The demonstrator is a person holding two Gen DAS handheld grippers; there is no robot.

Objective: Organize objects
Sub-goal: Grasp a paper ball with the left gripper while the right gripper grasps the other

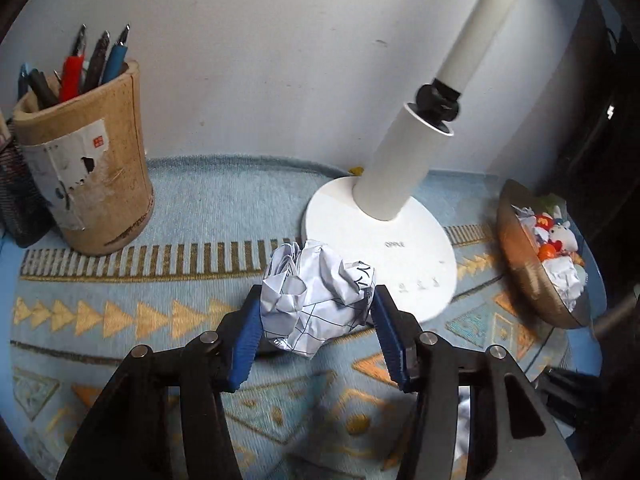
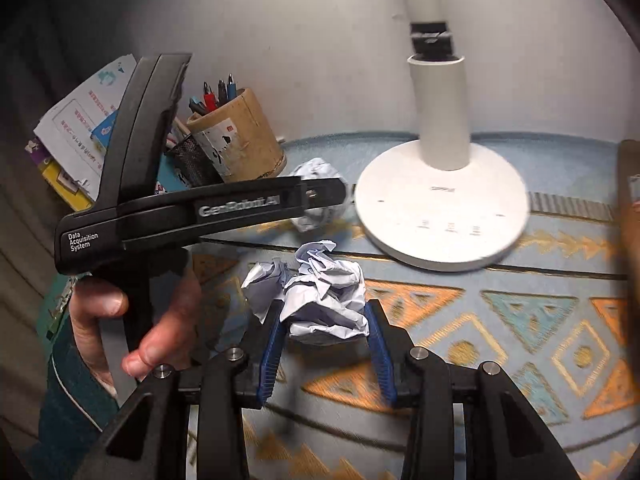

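Note:
My left gripper [image 1: 318, 298] is shut on a crumpled ball of lined white paper [image 1: 320, 280], its blue pads [image 1: 244, 340] pressing both sides, just above the patterned blue mat [image 1: 160, 320] and in front of the lamp base. In the right wrist view, my right gripper [image 2: 325, 306] is shut on a second crumpled paper ball [image 2: 328, 284]. The left gripper's black body [image 2: 200, 212] crosses that view at the left, held by a hand [image 2: 160, 320], with its paper ball [image 2: 316, 170] partly hidden behind it.
A white desk lamp [image 1: 380, 240] stands on a round base in the middle by the wall. A bamboo pen holder [image 1: 88, 176] and a black mesh holder [image 1: 16, 200] stand at the left. A brown bowl [image 1: 528, 276] at the right holds crumpled paper and small toys. Booklets [image 2: 76, 128] lean at far left.

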